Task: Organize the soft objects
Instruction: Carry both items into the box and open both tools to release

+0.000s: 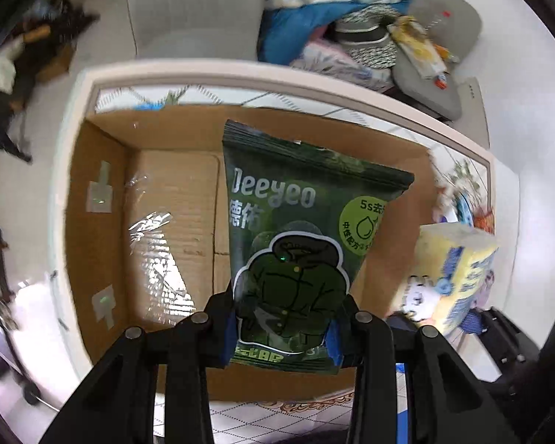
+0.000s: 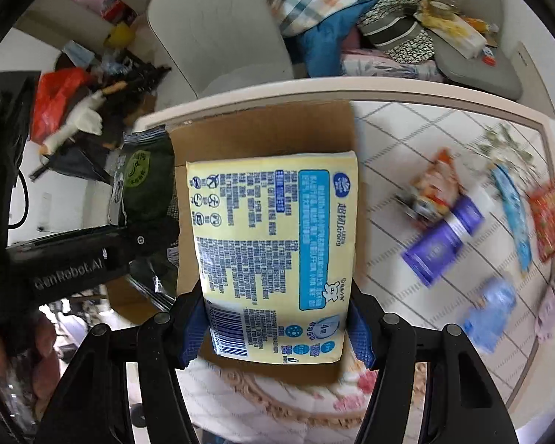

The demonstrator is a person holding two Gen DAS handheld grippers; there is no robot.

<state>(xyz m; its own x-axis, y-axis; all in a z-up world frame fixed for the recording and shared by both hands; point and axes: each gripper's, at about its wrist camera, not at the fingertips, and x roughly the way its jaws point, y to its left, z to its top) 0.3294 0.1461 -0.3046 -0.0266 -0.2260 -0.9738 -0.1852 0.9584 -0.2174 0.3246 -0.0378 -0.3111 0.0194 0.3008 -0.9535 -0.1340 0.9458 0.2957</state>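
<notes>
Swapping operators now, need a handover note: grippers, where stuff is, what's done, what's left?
Left gripper: shut on the green pack, held above the open box.
Right gripper: shut on the yellow tissue pack, also above the box.
Box: nothing visible inside apart from its taped bottom.
Done: both packs picked up.
Left: drop both in the box, then fetch the packs still on the table: purple one, blue one, others blurred at the far edge.
</notes>
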